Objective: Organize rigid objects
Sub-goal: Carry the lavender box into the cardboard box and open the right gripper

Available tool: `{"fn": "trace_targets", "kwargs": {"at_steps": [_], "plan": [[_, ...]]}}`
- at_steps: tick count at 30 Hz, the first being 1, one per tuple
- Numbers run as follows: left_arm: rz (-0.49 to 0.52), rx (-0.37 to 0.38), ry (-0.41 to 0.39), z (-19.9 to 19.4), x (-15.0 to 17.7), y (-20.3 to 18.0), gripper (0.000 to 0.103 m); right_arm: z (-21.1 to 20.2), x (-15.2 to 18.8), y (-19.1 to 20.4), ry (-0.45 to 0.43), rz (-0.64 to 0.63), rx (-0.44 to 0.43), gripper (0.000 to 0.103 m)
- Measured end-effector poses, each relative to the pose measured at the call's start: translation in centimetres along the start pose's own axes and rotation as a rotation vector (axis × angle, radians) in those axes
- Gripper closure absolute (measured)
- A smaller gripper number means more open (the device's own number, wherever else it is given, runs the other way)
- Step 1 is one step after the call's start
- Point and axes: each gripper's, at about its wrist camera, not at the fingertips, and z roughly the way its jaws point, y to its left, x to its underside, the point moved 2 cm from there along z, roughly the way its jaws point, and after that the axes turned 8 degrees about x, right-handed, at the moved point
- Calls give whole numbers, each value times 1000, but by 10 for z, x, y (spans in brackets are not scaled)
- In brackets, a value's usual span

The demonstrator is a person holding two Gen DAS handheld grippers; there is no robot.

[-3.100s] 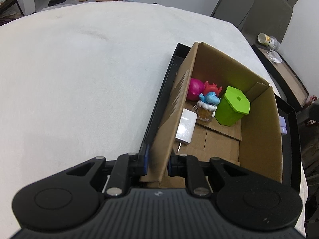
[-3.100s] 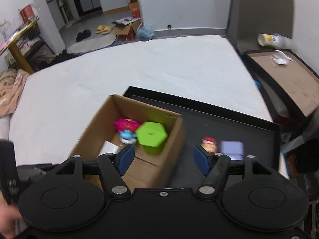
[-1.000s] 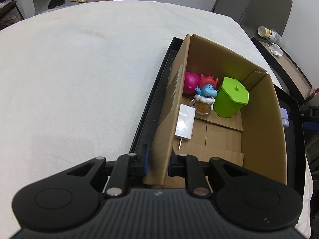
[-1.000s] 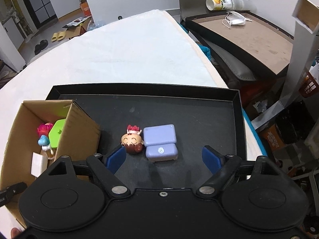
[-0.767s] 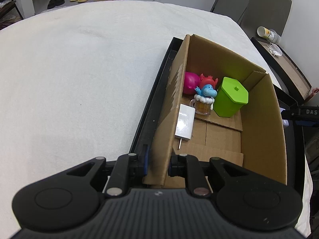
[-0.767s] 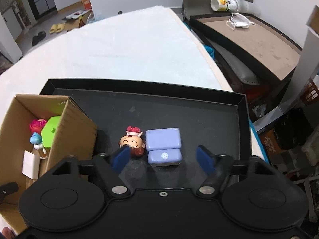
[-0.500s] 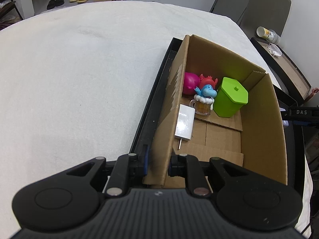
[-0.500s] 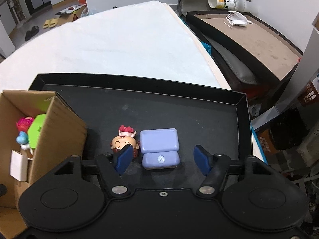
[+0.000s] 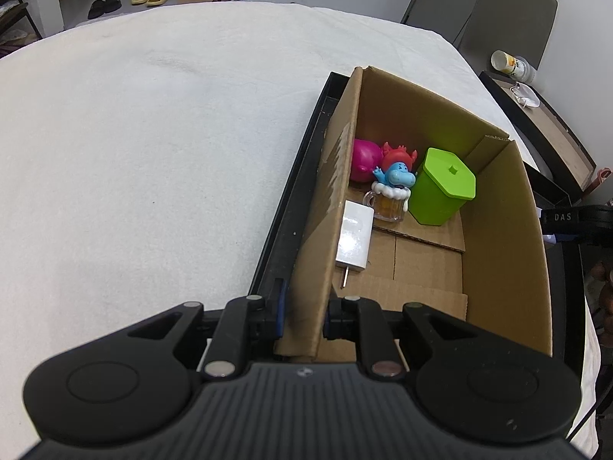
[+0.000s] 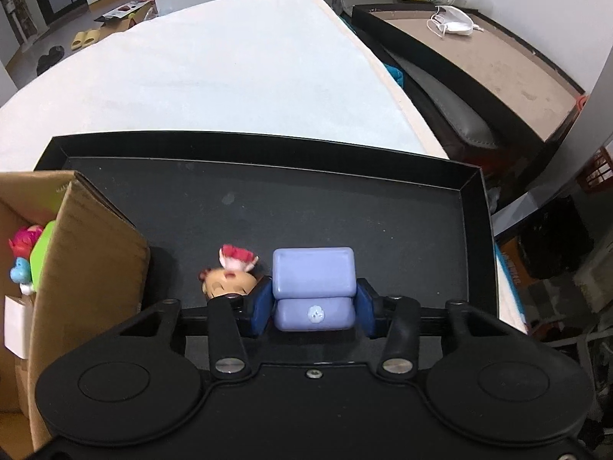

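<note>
On the left, the left gripper (image 9: 302,316) is pinched on the near wall of the cardboard box (image 9: 509,268), as it was a second ago, steadying the box where it stands in the black tray (image 10: 469,207). Right of the box lie a small doll head (image 10: 228,281) and a lilac toy (image 10: 313,287). The right gripper (image 10: 313,312) has dropped over that toy and its jaws have just been closing, blue pads now against its sides, so a lift into the box looks next.

One brown cardboard box (image 9: 505,253), one black tray (image 10: 268,191), one green lidded tub (image 9: 442,188), one lilac plastic block (image 10: 313,291), three small figurines.
</note>
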Motion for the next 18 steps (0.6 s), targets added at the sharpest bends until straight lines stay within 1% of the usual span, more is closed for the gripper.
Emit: {"fn": "trace_targets", "kwargs": {"at_steps": [9,14,18], "plan": [[-2,3,0,1,-1,0,87,-14,10,-14,-23,15,-35,60],[-1,0,1,1,-2,-1,87,-35,11,-26,-58,39,-65,60],[-3,-3,-3,1,-1,-1,87,-56,5,-30,-93,38,-91,60]]}}
